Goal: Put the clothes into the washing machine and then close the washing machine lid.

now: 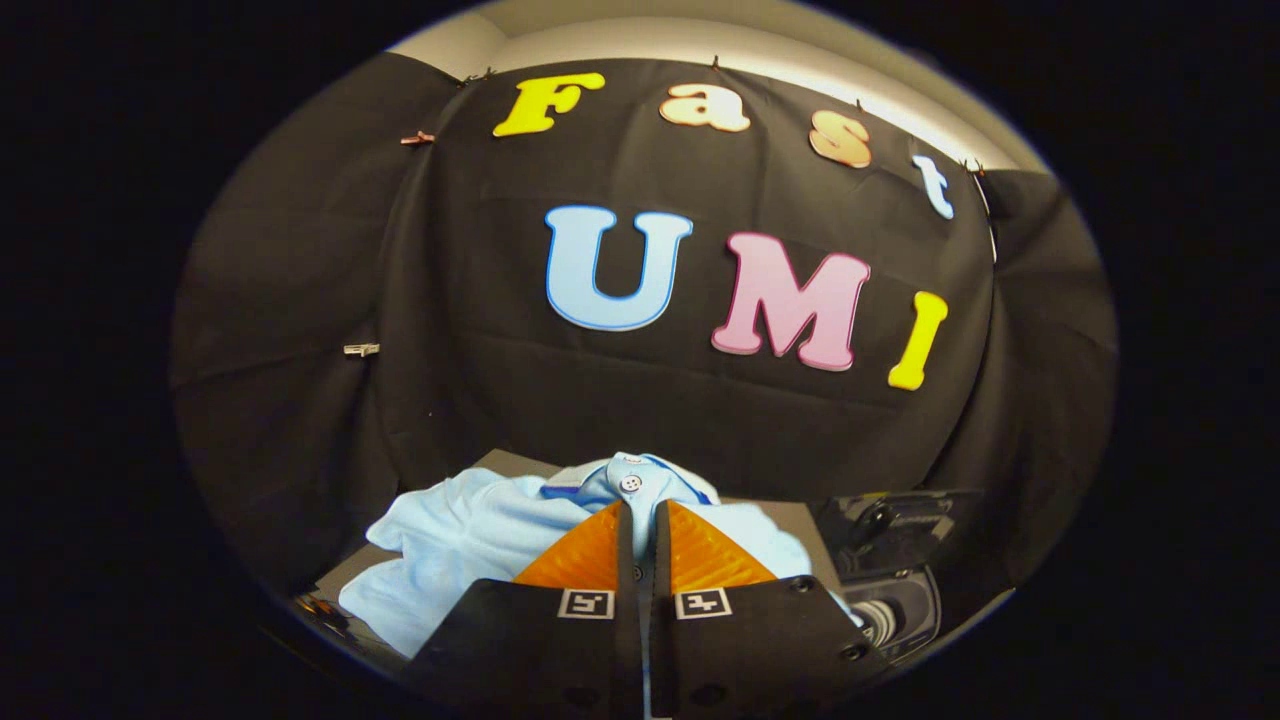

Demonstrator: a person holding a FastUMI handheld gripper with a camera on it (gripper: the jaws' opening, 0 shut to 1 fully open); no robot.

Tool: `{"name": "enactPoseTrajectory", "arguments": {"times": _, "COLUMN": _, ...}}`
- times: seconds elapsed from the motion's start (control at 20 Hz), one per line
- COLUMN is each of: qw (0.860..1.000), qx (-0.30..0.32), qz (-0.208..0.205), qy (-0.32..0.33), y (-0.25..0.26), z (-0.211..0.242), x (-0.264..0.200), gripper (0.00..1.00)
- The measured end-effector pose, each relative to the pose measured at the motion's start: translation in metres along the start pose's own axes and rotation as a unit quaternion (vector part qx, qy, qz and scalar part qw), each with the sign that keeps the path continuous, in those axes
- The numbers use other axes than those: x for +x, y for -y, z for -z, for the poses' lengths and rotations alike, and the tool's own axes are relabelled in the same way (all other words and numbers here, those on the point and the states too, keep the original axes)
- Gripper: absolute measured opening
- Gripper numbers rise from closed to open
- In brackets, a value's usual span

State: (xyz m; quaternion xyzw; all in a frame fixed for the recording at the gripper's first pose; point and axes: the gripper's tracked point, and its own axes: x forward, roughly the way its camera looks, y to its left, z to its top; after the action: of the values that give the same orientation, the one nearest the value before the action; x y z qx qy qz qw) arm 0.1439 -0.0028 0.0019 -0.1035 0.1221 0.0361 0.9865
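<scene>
Claw point(641, 520): nearest to you, both fingers point(585, 560) drawn almost together, just a thin slit between them. A bit of pale blue fabric sits in that slit and rises past the tips, so you look clamped on the shirt.
Shirt point(470, 540): light blue polo-type garment, crumpled. Most of it spreads to the left of the fingers, a smaller part shows to their right. It lies on the desk directly under and ahead of the tips.
Collar point(640, 478): bunched up right above the fingertips, darker blue trim on its edges, touching the tips.
Button point(630, 484): white, on the placket, just ahead of the left finger's tip.
Desk point(520, 462): dark flat top, its far edge shows behind the shirt, near the cloth wall.
Washing machine point(890, 560): dark unit to the right of the fingers and beside the shirt, not touching the claw. Glossy dark panel on top, a round ribbed part point(880, 620) lower down. You can't tell from here whether its lid is up or down.
Backdrop point(450, 330): black cloth wall beyond everything, pinned with small clips point(361, 349) on the left side.
Shirt vs machine: shirt is out on the desk, not inside the machine.
</scene>
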Motion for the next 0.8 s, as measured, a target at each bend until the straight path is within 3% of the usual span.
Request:
{"name": "enactPoseTrajectory", "arguments": {"times": 0.25, "qw": 0.996, "qx": 0.032, "qz": 0.029, "qy": 0.074, "y": 0.056, "z": -0.049, "x": -0.030, "gripper": 0.08}}
{"name": "enactPoseTrajectory", "arguments": {"times": 0.6, "qw": 0.996, "qx": 0.037, "qz": 0.016, "qy": 0.084, "y": 0.139, "z": -0.058, "x": -0.054, "gripper": 0.08}}
{"name": "enactPoseTrajectory", "arguments": {"times": 0.8, "qw": 0.996, "qx": 0.024, "qz": 0.030, "qy": 0.083, "y": 0.196, "z": -0.058, "x": -0.062, "gripper": 0.07}}
